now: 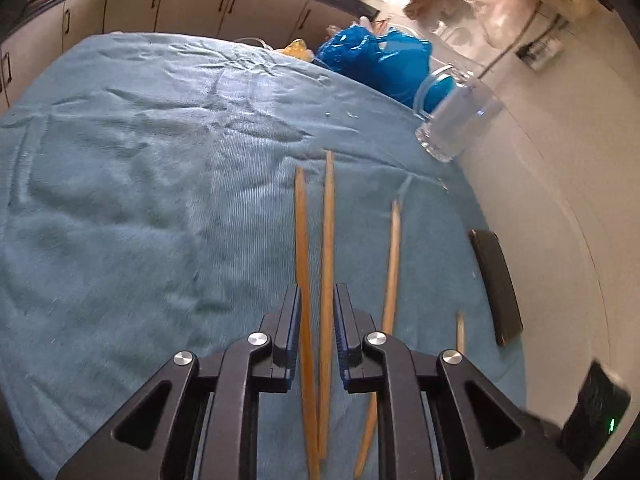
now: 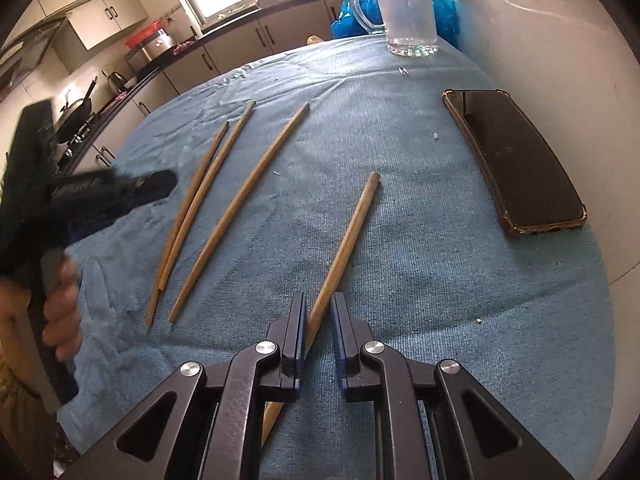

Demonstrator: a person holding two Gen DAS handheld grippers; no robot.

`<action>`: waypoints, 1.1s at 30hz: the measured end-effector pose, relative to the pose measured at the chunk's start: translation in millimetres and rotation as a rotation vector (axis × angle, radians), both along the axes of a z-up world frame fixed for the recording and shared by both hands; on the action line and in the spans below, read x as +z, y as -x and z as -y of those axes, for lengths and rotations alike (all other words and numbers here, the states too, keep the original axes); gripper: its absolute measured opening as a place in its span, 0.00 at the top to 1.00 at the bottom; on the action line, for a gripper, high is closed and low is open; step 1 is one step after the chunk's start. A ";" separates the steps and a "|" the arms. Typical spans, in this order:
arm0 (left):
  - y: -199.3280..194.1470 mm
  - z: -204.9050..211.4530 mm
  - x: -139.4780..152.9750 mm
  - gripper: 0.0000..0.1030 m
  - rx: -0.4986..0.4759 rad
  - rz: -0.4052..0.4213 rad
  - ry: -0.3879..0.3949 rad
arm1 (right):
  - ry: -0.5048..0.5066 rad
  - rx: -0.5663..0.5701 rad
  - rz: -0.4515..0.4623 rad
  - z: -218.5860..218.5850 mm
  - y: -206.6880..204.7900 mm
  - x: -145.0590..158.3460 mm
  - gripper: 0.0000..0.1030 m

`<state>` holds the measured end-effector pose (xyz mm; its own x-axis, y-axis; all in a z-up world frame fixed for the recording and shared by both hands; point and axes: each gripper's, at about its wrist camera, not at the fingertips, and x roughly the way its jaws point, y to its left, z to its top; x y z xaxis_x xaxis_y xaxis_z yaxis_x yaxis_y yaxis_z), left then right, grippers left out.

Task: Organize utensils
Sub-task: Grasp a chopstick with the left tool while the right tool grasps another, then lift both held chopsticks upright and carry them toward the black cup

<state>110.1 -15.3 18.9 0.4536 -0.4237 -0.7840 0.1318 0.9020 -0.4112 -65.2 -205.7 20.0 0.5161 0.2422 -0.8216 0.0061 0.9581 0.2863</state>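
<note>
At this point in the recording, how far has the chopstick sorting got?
Nothing looks done: the glass mug holds no chopsticks. All four still lie on the blue towel. In hand: the left gripper straddles the touching pair, and the right gripper straddles the lone chopstick; neither looks closed. Left over: the third chopstick, plus lifting and placing all of them.

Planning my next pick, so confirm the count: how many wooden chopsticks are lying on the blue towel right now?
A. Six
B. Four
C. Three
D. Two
B. The right wrist view shows a touching pair of chopsticks, a third chopstick beside them, and a fourth chopstick running between the fingers of the right gripper, all on the blue towel.
</note>
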 end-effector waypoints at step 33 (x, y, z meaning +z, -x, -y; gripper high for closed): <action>139.0 -43.8 -4.7 0.93 -0.043 -0.061 -0.201 | 0.048 0.072 -0.069 -2.6 28.7 2.8 0.88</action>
<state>-28.9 28.4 14.2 0.3875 -0.2740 -0.8802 0.1518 0.9608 -0.2322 -94.0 -203.1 22.8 0.4404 0.2357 -0.8663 -0.0446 0.9695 0.2411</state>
